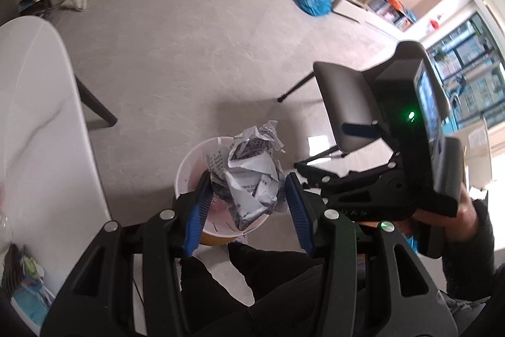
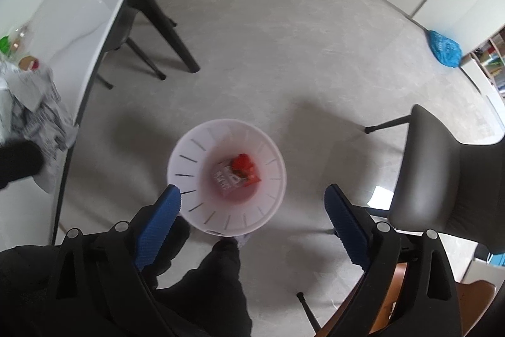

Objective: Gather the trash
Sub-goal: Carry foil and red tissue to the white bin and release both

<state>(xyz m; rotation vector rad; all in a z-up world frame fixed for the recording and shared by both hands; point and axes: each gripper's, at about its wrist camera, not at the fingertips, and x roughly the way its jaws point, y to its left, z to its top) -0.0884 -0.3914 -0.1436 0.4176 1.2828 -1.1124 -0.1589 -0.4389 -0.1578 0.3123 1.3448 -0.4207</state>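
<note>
Hanging over the white bin [image 1: 189, 169] on the floor, the left claw [image 1: 249, 195] grips a crumpled wad of newspaper [image 1: 252, 176] btwn its blue pads. Left pad presses on the paper's side; right pad sits just at the other edge, contact there hard to tell. Wad is above the bin's mouth, w/ its lower end down past the rim level as seen from the left wrist view.

Right claw [image 2: 252, 195] is spread wide open, nothing btwn its fingers, pointing almost straight down at the same bin [image 2: 189, 147]. No earlier look to compare. Inside, at the bottom, lies a red-and-white snack wrapper [image 2: 236, 176]. Bin has dark slits round its wall.

From the left wrist view the right claw's black body [image 1: 363, 182] shows just beside the bin on the right, held by a hand [image 1: 467, 210] in a dark sleeve. A person's dark trouser legs [image 2: 221, 267] stand just below the bin in both views.

White desk [image 2: 79, 15] is off to the left; more crumpled newspaper [image 2: 41, 109] sits at its near edge, plus a few small items too blurred to name. Grey chair [image 2: 442, 163] stands right of the bin, near it. Blue plastic bag [image 2: 445, 48] lies on the floor by the far wall, well apart from the bin.
</note>
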